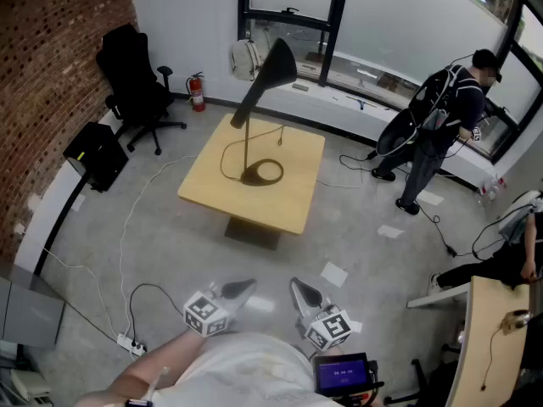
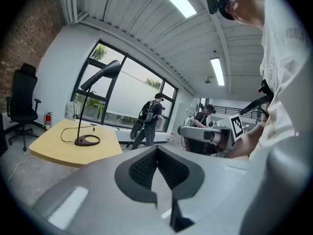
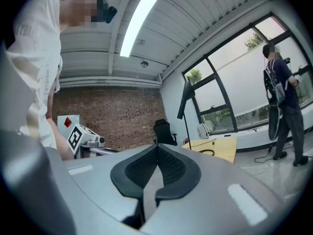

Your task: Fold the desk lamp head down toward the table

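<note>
Head view first: the desk lamp [image 1: 247,142] stands upright on the pale wooden tabletop [image 1: 288,202] in the middle of the room. Its ring base sits near the centre and its cord loops beside it. The black lamp head [image 1: 277,64] is raised high, tilted up toward the windows. Down at the bottom edge, both claws are close to the person's body and well apart from the lamp: left claw [image 1: 246,286] and right claw [image 1: 297,285], each one pinched to a point. An office chair [image 1: 136,83] stands by the brick wall, and a person with a backpack [image 1: 437,117] is over by the glass.

Over to the left gripper view: the jaws are pressed together, nothing between them. Beyond them to the left are the tabletop and the lamp, its head up and its stem straight.

Right gripper view now: these jaws meet too, and nothing is in their grip. The lamp rises past them on the right, with the yellow tabletop low behind the claw. The brick wall and the chair are straight ahead.
</note>
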Available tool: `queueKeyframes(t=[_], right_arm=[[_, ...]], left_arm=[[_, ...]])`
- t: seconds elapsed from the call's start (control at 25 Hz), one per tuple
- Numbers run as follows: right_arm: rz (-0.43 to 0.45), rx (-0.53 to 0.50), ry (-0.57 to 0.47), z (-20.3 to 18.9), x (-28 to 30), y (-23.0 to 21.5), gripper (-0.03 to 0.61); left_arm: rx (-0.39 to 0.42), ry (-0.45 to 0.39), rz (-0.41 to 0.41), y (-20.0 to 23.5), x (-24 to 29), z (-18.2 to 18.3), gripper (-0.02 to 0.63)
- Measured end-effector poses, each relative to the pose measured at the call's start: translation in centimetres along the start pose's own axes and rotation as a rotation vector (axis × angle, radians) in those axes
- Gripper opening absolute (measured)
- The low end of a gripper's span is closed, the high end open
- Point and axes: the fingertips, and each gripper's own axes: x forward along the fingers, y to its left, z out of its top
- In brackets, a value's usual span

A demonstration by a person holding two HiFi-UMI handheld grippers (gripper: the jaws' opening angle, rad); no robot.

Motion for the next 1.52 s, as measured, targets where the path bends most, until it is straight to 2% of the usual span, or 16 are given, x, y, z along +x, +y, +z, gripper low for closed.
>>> queueKeyframes(t=[0.16, 0.32, 0.48, 0.72, 1.04, 1.52], right_arm=[[0.029, -0.080, 0.008, 1.0, 0.6, 1.7, 0.012], [0.049, -0.109, 0.005, 1.8, 1.9, 2.0, 0.012], [0.062, -0.100, 0.031, 0.7, 1.8, 3.9, 0.012], [0.098, -0.112, 0.042, 1.5, 4.3, 4.4, 0.012], [0.110, -0.117, 0.048, 1.9, 5.1, 3.2, 0.012], [0.186, -0.138, 0.048, 3.7, 5.9, 0.4, 0.012]], left_arm=[[0.016, -0.051, 0.032, 0.8, -1.9, 1.1, 0.002], [0.058, -0.116, 0.065, 1.9, -3.3, 3.3, 0.002], [0.028, -0.115, 0.103, 1.7, -5.6, 2.7, 0.002], [0.037, -0.147, 0.170, 3.8, -7.0, 4.4, 0.002], [0.043, -0.160, 0.209, 4.9, -6.5, 5.4, 0.002], [0.054, -0.176, 0.275, 4.9, -3.6, 7.1, 0.002]])
